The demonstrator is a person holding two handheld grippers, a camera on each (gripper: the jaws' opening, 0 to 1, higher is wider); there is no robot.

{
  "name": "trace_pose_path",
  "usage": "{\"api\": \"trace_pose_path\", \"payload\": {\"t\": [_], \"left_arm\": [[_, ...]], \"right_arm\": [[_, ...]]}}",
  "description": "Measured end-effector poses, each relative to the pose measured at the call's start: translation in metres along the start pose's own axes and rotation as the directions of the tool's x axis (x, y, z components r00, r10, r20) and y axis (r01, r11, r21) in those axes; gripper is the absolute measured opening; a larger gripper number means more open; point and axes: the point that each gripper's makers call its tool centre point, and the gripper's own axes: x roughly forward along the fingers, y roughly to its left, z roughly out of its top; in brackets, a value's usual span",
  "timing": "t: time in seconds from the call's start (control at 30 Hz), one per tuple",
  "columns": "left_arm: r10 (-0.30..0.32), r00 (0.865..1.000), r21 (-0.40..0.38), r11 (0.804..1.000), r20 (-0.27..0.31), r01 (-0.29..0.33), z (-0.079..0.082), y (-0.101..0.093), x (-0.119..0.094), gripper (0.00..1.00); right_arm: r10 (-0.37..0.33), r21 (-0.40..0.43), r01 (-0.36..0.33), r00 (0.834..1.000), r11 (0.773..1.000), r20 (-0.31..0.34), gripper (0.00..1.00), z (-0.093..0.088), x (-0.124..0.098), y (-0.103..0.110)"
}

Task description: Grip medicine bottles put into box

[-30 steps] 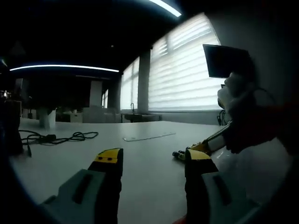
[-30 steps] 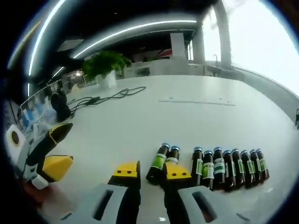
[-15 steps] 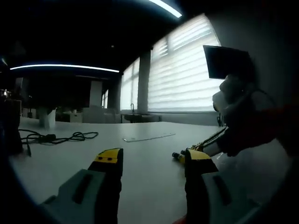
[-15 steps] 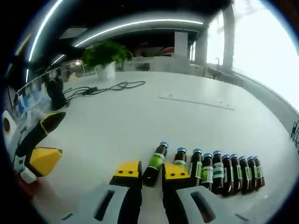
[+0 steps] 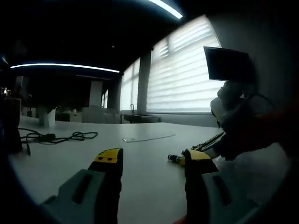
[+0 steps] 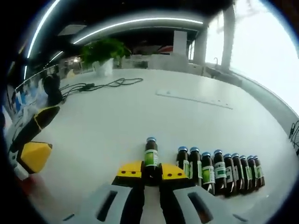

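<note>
A dark medicine bottle [image 6: 150, 159] with a green label and blue cap stands out between the yellow tips of my right gripper [image 6: 151, 171], which is shut on it just above the white table [image 6: 140, 116]. To its right, several similar bottles [image 6: 219, 167] lie side by side in a row. My left gripper [image 5: 153, 161] hovers low over the table, open, with nothing between its jaws. It also appears at the left edge of the right gripper view as the left gripper [image 6: 32, 140]. In the left gripper view the held bottle [image 5: 176, 159] pokes out beside the right jaw, with a gloved hand [image 5: 236, 123] behind it.
A black cable [image 6: 100, 85] trails across the far table, near a potted plant [image 6: 103, 52]. A thin flat strip [image 6: 194, 99] lies mid-table. In the left gripper view a cable [image 5: 51, 137] lies far left and a dark monitor [image 5: 227, 62] hangs at the right.
My right gripper has shut on the leftmost bottle, which now sits straight between its jaws, apart from the row. The left gripper has stayed put.
</note>
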Motion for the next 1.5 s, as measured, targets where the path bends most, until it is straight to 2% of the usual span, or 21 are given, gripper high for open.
{"api": "trace_pose_path", "payload": {"t": [0.27, 0.53, 0.77, 0.87, 1.1, 1.5], "left_arm": [[0.003, 1.0, 0.004, 1.0, -0.003, -0.003, -0.001, 0.0, 0.0, 0.46], [0.006, 1.0, 0.009, 1.0, -0.007, -0.006, -0.001, 0.001, 0.001, 0.46], [0.006, 1.0, 0.012, 1.0, -0.009, -0.006, -0.002, 0.001, 0.001, 0.46], [0.007, 1.0, 0.01, 1.0, -0.008, -0.007, -0.002, 0.001, 0.001, 0.46], [0.008, 1.0, 0.007, 1.0, -0.006, -0.008, -0.001, 0.001, 0.0, 0.46], [0.009, 1.0, 0.005, 1.0, -0.004, -0.009, -0.001, 0.001, 0.0, 0.46]], "right_arm": [[0.005, 0.064, -0.008, 0.999, 0.998, 0.047, 0.07, 0.012, -0.006, -0.002], [0.014, 0.084, -0.017, 0.999, 0.996, 0.035, 0.07, 0.009, -0.008, -0.001], [0.003, -0.032, -0.004, 1.0, 0.999, -0.03, 0.07, -0.001, -0.002, 0.003], [0.004, -0.065, -0.005, 1.0, 0.998, -0.02, 0.07, 0.004, 0.0, 0.004], [0.006, -0.076, -0.006, 1.0, 0.997, -0.01, 0.1, 0.006, 0.009, 0.004], [-0.007, -0.04, 0.006, 1.0, 0.999, -0.029, 0.08, 0.007, 0.015, 0.002]]}}
